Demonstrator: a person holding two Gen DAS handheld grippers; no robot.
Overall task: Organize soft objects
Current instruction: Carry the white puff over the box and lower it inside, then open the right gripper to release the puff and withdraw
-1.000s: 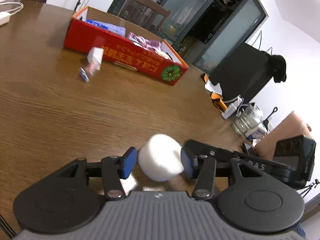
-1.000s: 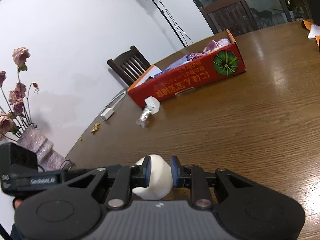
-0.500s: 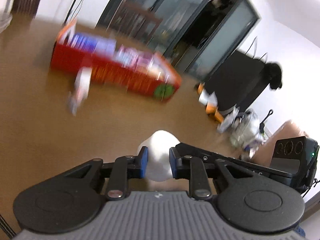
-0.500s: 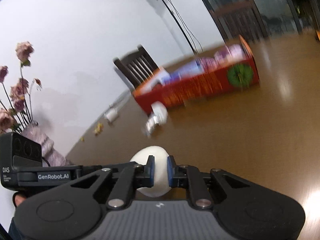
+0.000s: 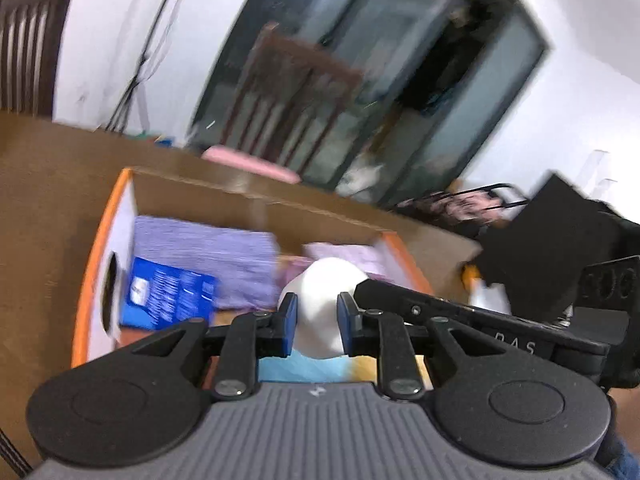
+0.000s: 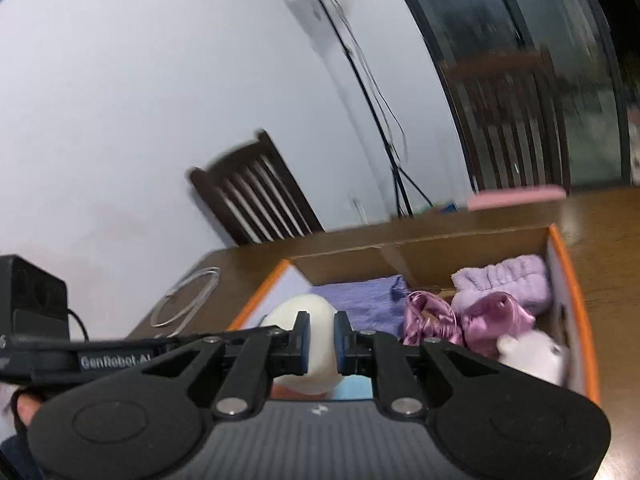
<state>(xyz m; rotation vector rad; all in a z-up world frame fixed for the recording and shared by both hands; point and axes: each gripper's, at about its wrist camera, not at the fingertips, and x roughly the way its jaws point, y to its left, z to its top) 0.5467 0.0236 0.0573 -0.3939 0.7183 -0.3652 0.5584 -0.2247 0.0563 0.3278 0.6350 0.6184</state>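
Observation:
A soft white ball [image 5: 326,300] is squeezed by both grippers at once. My left gripper [image 5: 316,322] is shut on it, and my right gripper [image 6: 320,344] is shut on the same ball [image 6: 310,322] from the other side. The ball hangs over the open orange-rimmed cardboard box [image 5: 100,248], also in the right wrist view [image 6: 568,280]. Inside lie a purple cloth [image 5: 208,256], a blue packet [image 5: 168,296], a shiny pink fabric [image 6: 452,320], a fluffy lilac towel [image 6: 504,284] and a white plush toy [image 6: 532,354].
The box stands on a brown wooden table [image 5: 36,208]. Dark wooden chairs [image 6: 256,196] stand behind it by the white wall. A white cable [image 6: 188,296] lies coiled on the table left of the box. A pink pad [image 6: 516,196] lies at the far edge.
Both grippers carried the white ball from low over the bare table up and forward; it now hangs above the open box. The left gripper closed on it during this.

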